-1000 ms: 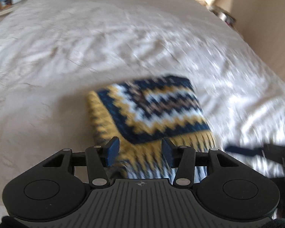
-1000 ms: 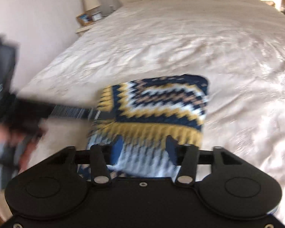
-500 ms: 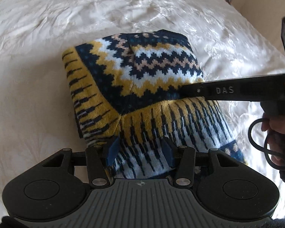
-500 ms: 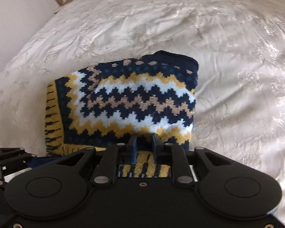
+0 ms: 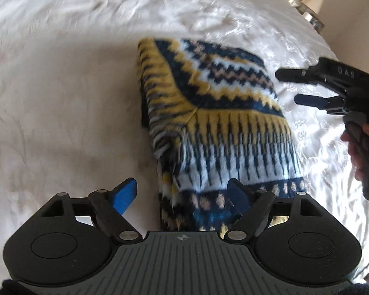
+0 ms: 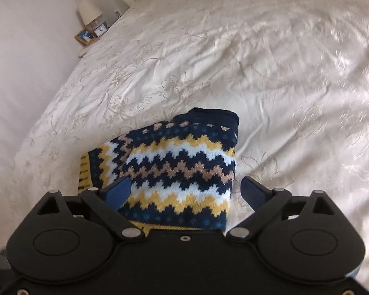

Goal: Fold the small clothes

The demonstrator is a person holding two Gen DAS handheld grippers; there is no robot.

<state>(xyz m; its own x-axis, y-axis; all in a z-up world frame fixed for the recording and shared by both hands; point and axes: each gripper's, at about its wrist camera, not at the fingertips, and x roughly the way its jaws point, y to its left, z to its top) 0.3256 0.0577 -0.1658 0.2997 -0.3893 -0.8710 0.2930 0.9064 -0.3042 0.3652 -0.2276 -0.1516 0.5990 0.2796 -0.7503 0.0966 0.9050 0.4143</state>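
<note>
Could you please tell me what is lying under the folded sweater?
The folded sweater rests on the white embroidered bedspread. Whatever lies directly beneath it, or tucked inside its folds, is covered and cannot be seen.

The folded sweater point(image 5: 216, 123) lies on the bed point(image 5: 61, 86). In the left wrist view it runs forward from between the left gripper point(image 5: 182, 194) jaws, nearer the right-hand jaw. The right gripper point(image 5: 295, 88) is ahead and to the right, just beside the sweater's far right edge.

In the right wrist view the sweater point(image 6: 174, 169) lies between and ahead of the right gripper point(image 6: 187, 191) jaws. A lamp point(image 6: 89, 12), clock point(image 6: 100, 30) and picture frame point(image 6: 85, 36) stand far ahead to the left, beside the bed point(image 6: 283, 73).
</note>
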